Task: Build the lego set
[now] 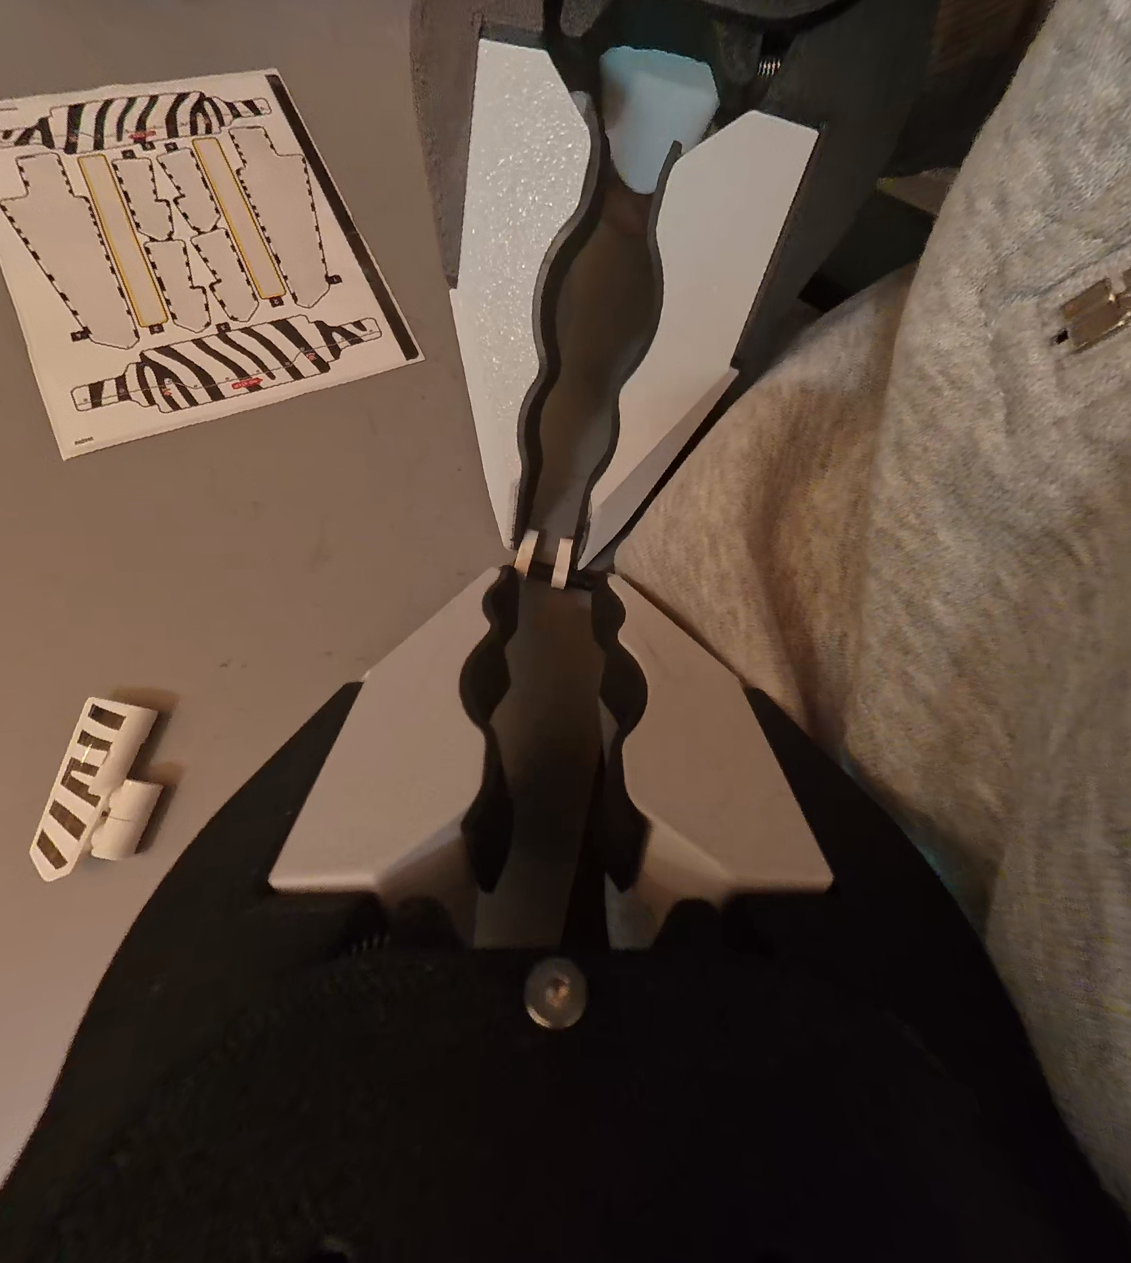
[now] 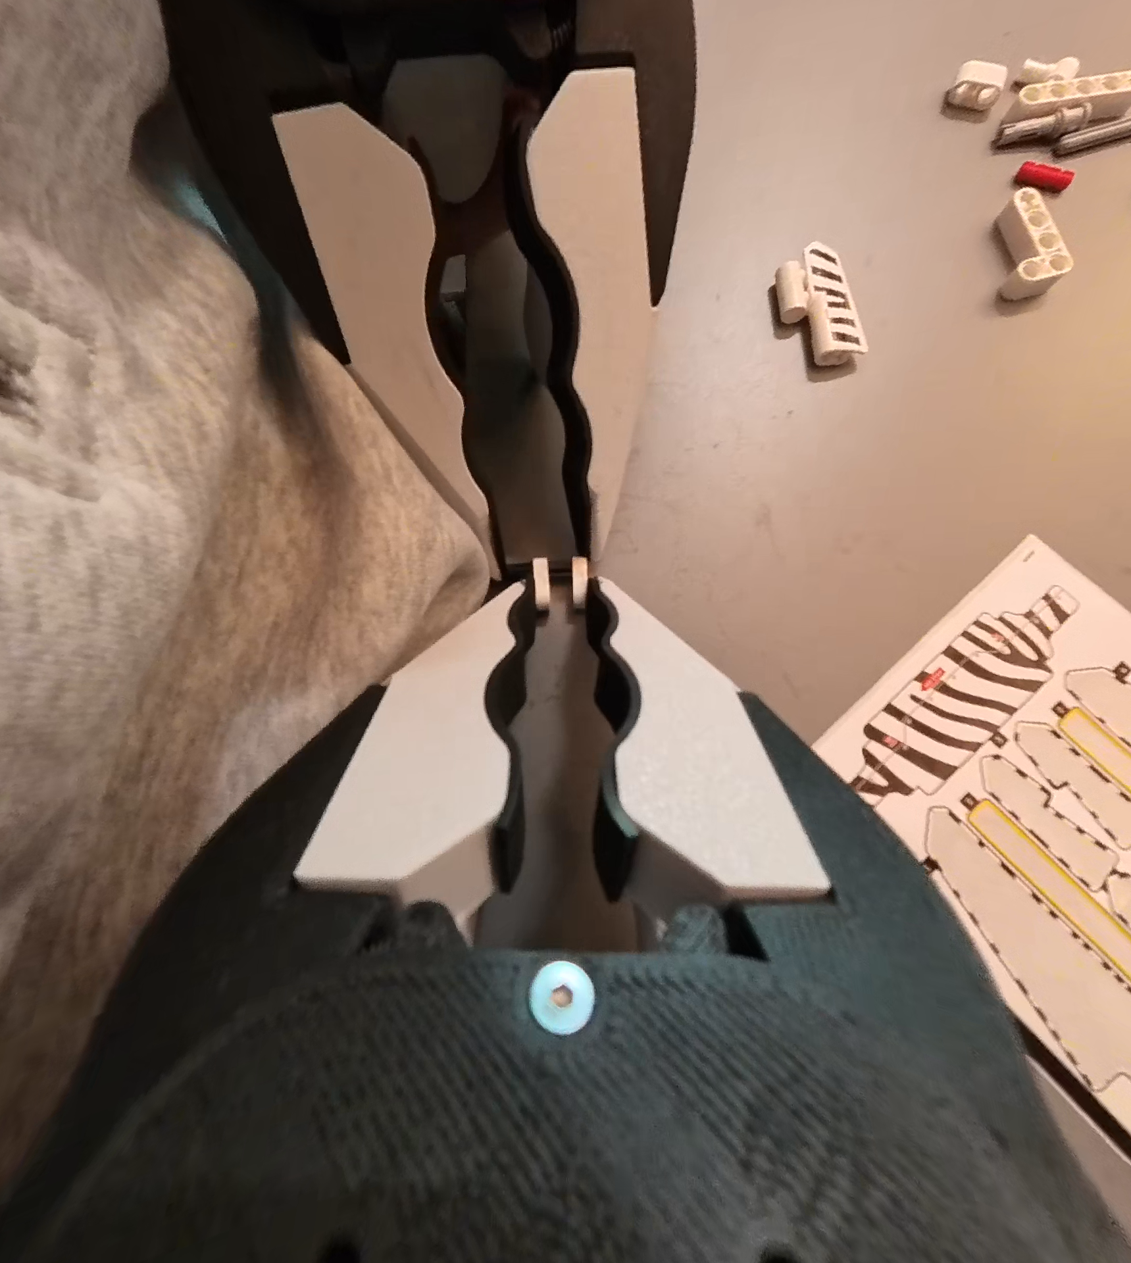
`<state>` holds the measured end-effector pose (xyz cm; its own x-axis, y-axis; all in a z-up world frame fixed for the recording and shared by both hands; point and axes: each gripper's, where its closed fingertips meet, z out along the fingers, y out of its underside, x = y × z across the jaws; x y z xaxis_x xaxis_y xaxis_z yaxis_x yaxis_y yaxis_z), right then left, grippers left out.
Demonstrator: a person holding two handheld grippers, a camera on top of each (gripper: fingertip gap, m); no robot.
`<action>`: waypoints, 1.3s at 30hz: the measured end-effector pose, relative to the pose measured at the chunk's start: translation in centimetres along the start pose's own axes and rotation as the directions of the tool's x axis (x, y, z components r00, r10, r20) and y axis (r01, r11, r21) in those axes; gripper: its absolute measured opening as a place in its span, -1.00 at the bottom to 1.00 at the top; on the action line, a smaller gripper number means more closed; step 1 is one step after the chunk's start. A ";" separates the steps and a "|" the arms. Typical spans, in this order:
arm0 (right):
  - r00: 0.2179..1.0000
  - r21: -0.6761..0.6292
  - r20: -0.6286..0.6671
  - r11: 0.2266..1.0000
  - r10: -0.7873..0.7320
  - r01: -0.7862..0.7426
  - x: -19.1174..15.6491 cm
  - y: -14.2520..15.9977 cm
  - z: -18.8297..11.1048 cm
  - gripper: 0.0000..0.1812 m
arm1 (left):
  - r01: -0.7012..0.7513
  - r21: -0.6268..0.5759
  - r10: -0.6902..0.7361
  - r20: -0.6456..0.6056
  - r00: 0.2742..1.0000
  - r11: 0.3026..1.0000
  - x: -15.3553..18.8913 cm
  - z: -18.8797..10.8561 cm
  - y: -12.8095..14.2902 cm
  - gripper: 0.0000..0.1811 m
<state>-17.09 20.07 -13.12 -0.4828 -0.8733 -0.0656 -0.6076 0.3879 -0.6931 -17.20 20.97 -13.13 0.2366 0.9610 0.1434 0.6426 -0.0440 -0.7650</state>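
A plain grey-brown tabletop point(image 1: 207, 547) fills the background, matte and smooth, with a few faint scuffs and small dark specks on it. Warm, dim indoor light falls across it, leaving soft shadows. Along one side a person's light grey knitted garment point(image 1: 925, 615) presses close to the tabletop's edge, a metal zip point(image 1: 1123, 294) on it. No walls, floor or windows show.
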 end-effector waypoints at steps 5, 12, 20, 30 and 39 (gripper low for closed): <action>0.999 0.006 0.036 1.000 0.012 -0.013 0.0 0.0 -0.1 -0.86 | 0.000 0.002 0.000 0.001 1.000 1.000 0.0 0.0 0.0 -0.75; 1.000 0.008 0.020 1.000 0.000 0.000 -0.2 0.0 -0.2 -0.93 | -0.017 0.008 0.017 0.011 1.000 1.000 0.1 0.0 0.0 -0.83; 0.999 0.019 0.027 0.999 0.027 -0.028 -0.2 0.0 -0.1 -0.93 | 0.009 0.015 -0.009 -0.007 1.000 1.000 0.1 0.0 -0.1 -0.83; 0.993 0.071 -0.095 0.995 0.073 -0.067 1.2 -0.1 0.0 -0.92 | 0.069 0.106 -0.076 0.062 0.995 0.992 -1.3 -0.7 -1.3 -0.58; 0.961 0.086 -0.271 0.996 0.058 -0.036 2.9 -0.5 0.1 -0.93 | 0.036 0.384 -0.155 0.285 0.946 0.923 -4.6 -5.3 -4.8 -0.20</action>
<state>-18.13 17.33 -13.07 -0.6699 -0.7368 0.0912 -0.5335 0.3922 -0.7494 -17.51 15.30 -6.74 -0.0832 0.9937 0.0755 0.3218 0.0985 -0.9417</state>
